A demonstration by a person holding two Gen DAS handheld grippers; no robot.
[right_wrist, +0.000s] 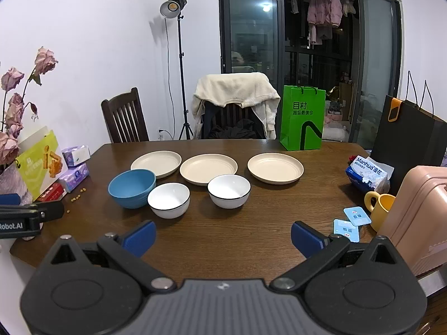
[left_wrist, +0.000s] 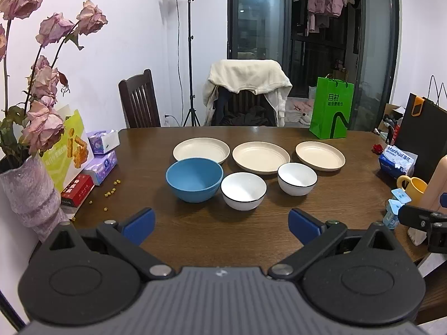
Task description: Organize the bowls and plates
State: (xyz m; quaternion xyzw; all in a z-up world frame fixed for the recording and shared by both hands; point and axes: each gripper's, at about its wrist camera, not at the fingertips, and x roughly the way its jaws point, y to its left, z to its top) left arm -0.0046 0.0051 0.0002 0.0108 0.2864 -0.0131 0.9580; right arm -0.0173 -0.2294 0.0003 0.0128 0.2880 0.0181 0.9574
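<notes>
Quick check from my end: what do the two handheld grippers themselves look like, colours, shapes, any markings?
Both look alike. The left gripper and right gripper each have a ribbed grey body with a small logo, two round black discs, black linkage arms with silver pivot pins, and blue finger pads. In the right wrist view, the left gripper's side carries white "Robot.AI" lettering. No cables, hands or sleeves show.

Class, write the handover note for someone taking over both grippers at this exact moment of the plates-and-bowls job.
Left gripper: open, empty, above the near table edge.
Right gripper: open, empty, likewise short of the dishes.
On the table: three cream plates in a back row, left plate, middle plate, right plate. In front: blue bowl, left white bowl, right white bowl.
Done: nothing stacked.
Left: probably stack the plates and nest the bowls.
</notes>
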